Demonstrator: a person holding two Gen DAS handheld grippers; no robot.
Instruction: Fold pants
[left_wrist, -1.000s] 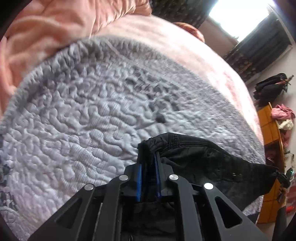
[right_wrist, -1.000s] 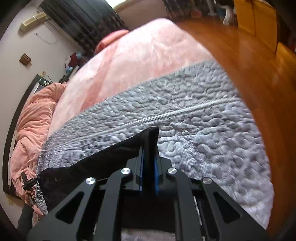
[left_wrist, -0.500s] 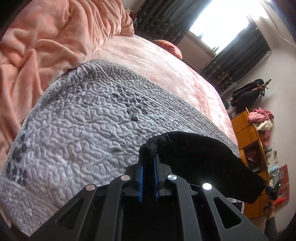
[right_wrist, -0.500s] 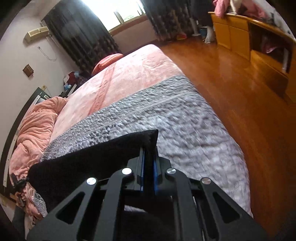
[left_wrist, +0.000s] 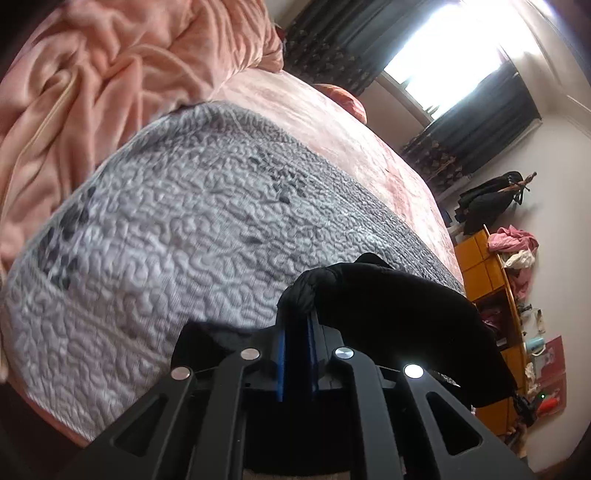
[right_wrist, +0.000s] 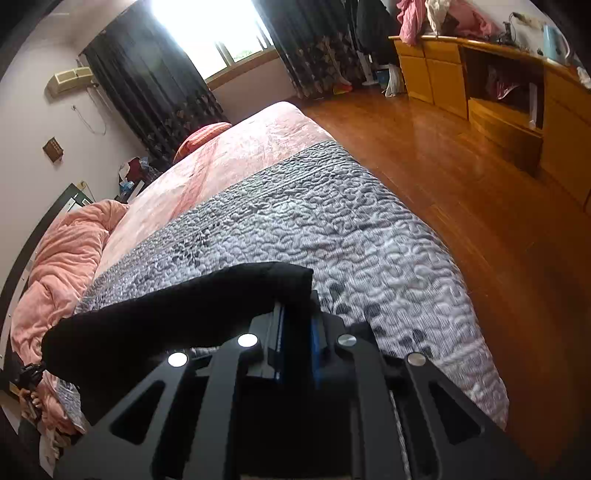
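Note:
The black pants (left_wrist: 406, 306) hang in the air over a grey quilted blanket (left_wrist: 184, 240), stretched between my two grippers. My left gripper (left_wrist: 295, 317) is shut on a bunched corner of the cloth, which wraps over its blue pads. In the right wrist view the pants (right_wrist: 184, 310) run off to the left as a dark band above the quilt (right_wrist: 332, 229). My right gripper (right_wrist: 295, 306) has the other corner between its pads. Its jaws are opening slightly, with the cloth still pinched between them. The fingertips of both grippers are hidden by fabric.
A rumpled pink duvet (left_wrist: 92, 74) is piled at the head of the bed, with a pink sheet (right_wrist: 229, 162) beyond the quilt. Wooden floor (right_wrist: 461, 166) runs along the bed's right side to a yellow wooden dresser (right_wrist: 517, 92) strewn with clothes.
Both grippers have drawn back from the bed and risen a little, carrying the pants. The bed looks farther away and more of the room shows. The pants now hang clear above the quilt.

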